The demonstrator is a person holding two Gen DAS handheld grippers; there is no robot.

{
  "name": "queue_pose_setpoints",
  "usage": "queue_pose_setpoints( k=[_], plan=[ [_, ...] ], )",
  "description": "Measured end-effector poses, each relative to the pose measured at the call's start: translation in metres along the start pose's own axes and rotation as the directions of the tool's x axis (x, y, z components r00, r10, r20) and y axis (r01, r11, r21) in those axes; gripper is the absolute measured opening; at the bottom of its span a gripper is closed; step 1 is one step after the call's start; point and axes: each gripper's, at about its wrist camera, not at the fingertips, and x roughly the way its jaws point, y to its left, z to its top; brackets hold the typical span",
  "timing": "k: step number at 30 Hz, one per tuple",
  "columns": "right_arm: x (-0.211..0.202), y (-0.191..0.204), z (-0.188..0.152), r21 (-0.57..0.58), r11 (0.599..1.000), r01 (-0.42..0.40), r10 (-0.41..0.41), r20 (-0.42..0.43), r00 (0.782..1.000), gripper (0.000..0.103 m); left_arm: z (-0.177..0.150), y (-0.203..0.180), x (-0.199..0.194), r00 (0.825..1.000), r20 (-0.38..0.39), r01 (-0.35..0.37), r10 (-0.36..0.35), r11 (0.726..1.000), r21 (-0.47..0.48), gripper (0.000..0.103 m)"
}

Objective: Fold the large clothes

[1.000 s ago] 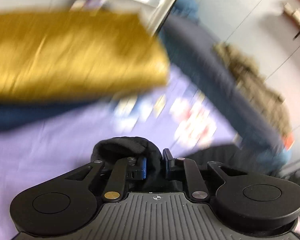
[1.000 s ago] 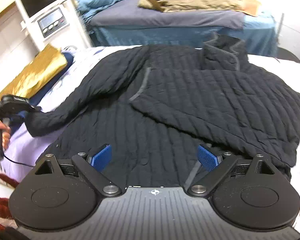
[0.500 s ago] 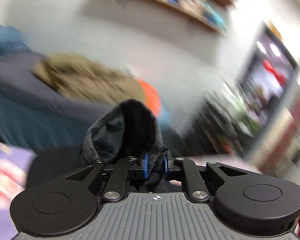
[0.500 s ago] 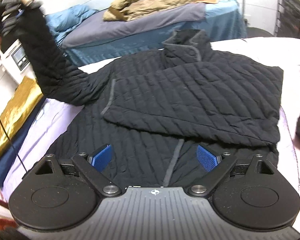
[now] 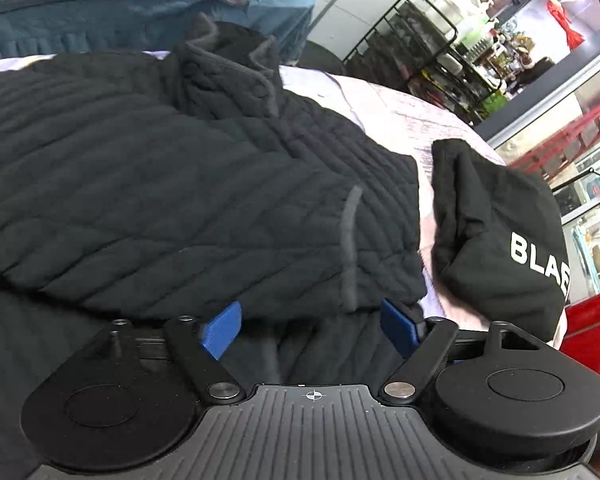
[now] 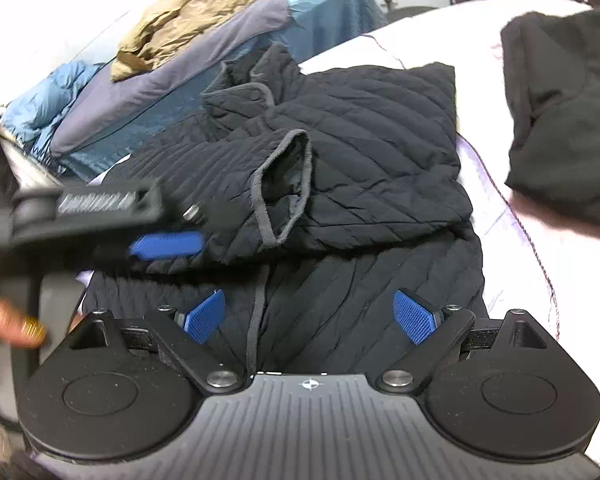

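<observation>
A black quilted jacket [image 6: 380, 148] lies flat on the pale bed sheet [image 6: 512, 264], collar toward the far side. Both sleeves are folded across its chest; the left sleeve's grey-edged cuff [image 6: 284, 184] lies open on top. In the left wrist view the jacket [image 5: 160, 184] fills the left and middle. My left gripper [image 5: 312, 326] is open and empty just above the folded sleeve; it also shows in the right wrist view [image 6: 164, 245], blurred. My right gripper [image 6: 310, 316] is open and empty over the jacket's lower hem.
A folded black garment with white letters [image 5: 500, 236] lies on the sheet to the jacket's right, also in the right wrist view [image 6: 560, 120]. A second bed [image 6: 220, 40] with a tan garment stands behind. A wire shelf rack [image 5: 412, 44] stands at the far right.
My left gripper carried the left sleeve up and over the jacket's chest, laid it down and opened. The right gripper stayed open over the hem.
</observation>
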Motion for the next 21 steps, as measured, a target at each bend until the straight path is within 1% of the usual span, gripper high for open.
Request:
queue_pose_setpoints(
  k=[3, 6, 8, 10, 12, 14, 17, 18, 19, 20, 21],
  plan=[
    [0.005, 0.001, 0.006, 0.008, 1.0, -0.007, 0.007, 0.006, 1.0, 0.092, -0.019, 0.023, -0.016, 0.999, -0.005, -0.047, 0.047, 0.999, -0.025, 0.103],
    [0.011, 0.008, 0.017, -0.032, 0.999, -0.021, 0.023, 0.039, 0.999, 0.088, -0.044, 0.054, -0.037, 0.99, -0.023, -0.137, 0.136, 0.989, -0.058, 0.103],
    [0.017, 0.016, 0.026, -0.08, 0.996, -0.03, 0.035, 0.058, 0.998, 0.083, -0.059, 0.074, -0.049, 0.979, -0.037, -0.201, 0.199, 0.976, -0.087, 0.103],
    [0.025, 0.024, 0.036, -0.121, 0.992, -0.048, 0.057, 0.072, 0.996, 0.072, -0.072, 0.089, -0.059, 0.971, -0.046, -0.238, 0.234, 0.963, -0.123, 0.103],
    [0.036, 0.034, 0.045, -0.15, 0.987, -0.061, 0.073, 0.075, 0.995, 0.071, -0.083, 0.104, -0.072, 0.963, -0.048, -0.268, 0.264, 0.948, -0.17, 0.103],
    [0.05, 0.042, 0.052, -0.178, 0.982, -0.065, 0.077, 0.064, 0.995, 0.07, -0.091, 0.113, -0.082, 0.956, -0.043, -0.294, 0.291, 0.936, -0.195, 0.103],
    [0.076, 0.049, 0.057, -0.194, 0.98, -0.051, 0.055, 0.017, 0.998, 0.059, -0.097, 0.119, -0.092, 0.947, -0.029, -0.319, 0.321, 0.92, -0.227, 0.103],
    [0.084, 0.049, 0.058, -0.188, 0.981, -0.053, 0.053, -0.006, 0.999, 0.051, -0.098, 0.119, -0.092, 0.947, -0.024, -0.317, 0.321, 0.917, -0.243, 0.103],
    [0.089, 0.049, 0.059, -0.176, 0.983, -0.06, 0.056, -0.027, 0.998, 0.039, -0.1, 0.124, -0.095, 0.947, -0.019, -0.314, 0.32, 0.913, -0.262, 0.103],
    [0.091, 0.048, 0.059, -0.162, 0.984, -0.071, 0.065, -0.04, 0.997, 0.035, -0.099, 0.124, -0.096, 0.947, -0.015, -0.312, 0.321, 0.908, -0.281, 0.103],
    [0.09, 0.049, 0.06, -0.159, 0.984, -0.077, 0.072, -0.036, 0.997, 0.028, -0.099, 0.125, -0.095, 0.946, -0.012, -0.312, 0.323, 0.904, -0.29, 0.103]
  ],
)
